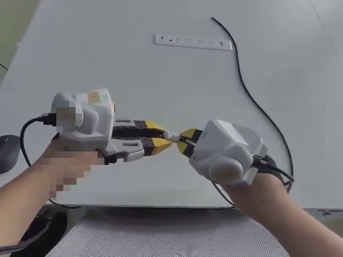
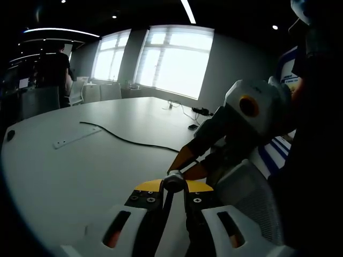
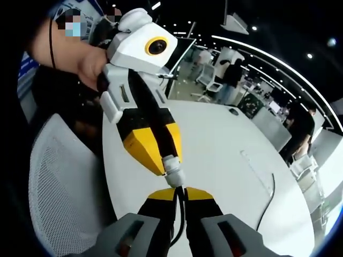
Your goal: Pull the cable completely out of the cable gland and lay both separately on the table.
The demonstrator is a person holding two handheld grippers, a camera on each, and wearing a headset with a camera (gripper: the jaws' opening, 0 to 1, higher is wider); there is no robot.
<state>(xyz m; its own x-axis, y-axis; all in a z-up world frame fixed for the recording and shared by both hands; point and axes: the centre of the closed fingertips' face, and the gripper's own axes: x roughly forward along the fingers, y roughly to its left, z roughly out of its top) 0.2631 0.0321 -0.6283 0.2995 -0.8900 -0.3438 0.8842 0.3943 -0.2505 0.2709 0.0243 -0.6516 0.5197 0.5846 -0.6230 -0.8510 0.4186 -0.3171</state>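
Gland (image 1: 172, 137) clamped in left tool (image 1: 165, 139), cable (image 3: 183, 211) in right tool (image 1: 185, 142), near table (image 1: 161, 80) edge.

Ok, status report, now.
Left gripper shut on cable gland. Right gripper shut on cable, not yet pulled out. Both held over table edge. Nothing in the way.

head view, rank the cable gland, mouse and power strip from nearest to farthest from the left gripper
1. cable gland, held in the jaws of the left gripper, right at their tips.
2. dark mouse, off to the left at the near edge of the table.
3. white power strip, far across the table, ahead.
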